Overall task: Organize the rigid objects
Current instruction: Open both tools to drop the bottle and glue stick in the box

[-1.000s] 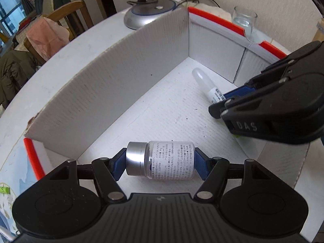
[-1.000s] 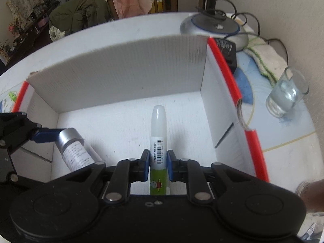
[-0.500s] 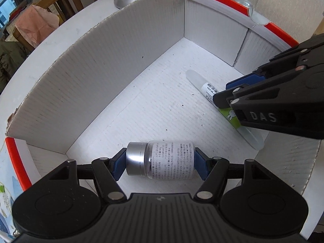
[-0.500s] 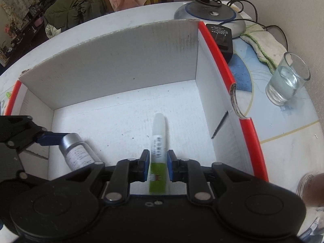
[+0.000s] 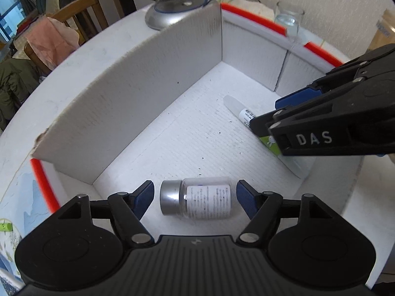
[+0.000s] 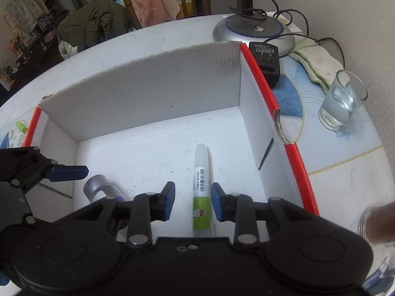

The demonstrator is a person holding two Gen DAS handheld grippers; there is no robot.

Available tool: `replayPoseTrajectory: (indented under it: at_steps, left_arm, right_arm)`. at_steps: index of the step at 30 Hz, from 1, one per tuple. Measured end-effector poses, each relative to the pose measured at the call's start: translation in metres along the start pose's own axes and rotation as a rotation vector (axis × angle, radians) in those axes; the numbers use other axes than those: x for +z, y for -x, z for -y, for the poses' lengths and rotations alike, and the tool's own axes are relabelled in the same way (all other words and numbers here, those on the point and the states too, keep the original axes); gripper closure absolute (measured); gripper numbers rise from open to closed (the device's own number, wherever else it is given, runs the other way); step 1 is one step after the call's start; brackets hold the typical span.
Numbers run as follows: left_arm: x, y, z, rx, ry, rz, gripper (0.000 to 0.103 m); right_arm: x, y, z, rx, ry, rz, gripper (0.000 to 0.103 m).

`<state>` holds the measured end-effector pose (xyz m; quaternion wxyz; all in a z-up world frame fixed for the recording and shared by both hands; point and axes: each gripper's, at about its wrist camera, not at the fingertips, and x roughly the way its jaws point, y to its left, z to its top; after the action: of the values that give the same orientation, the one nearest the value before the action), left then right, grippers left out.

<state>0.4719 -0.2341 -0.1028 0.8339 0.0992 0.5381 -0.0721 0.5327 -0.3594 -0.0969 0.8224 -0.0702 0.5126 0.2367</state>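
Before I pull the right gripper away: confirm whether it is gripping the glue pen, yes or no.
No: the right gripper is open, with bare box floor showing on both sides of the glue pen, which lies loose.

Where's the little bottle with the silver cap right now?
The bottle lies on its side on the box floor, between the open left gripper jaws, left of the glue pen.

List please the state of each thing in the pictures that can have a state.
left gripper: open, around the bottle, not touching
right gripper: open, around the tube
small glass bottle: capped, lying in box
glue tube: capped, lying in box
cardboard box: open
drinking glass: upright, part full
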Motion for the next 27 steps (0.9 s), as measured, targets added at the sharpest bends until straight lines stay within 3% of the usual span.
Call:
replayPoseTrajectory:
  at_steps: [9,27]
  left_arm:
    - [-0.020,0.045,-0.011,0.010,0.059,0.129,0.030]
    - [-0.097,0.135,-0.060,-0.014,0.176,0.323,0.030]
  right_arm:
    - [-0.006,0.030,-0.019,0.013,0.031,0.076,0.043]
    - [-0.036,0.089,-0.089,-0.005,0.058,0.204,0.019]
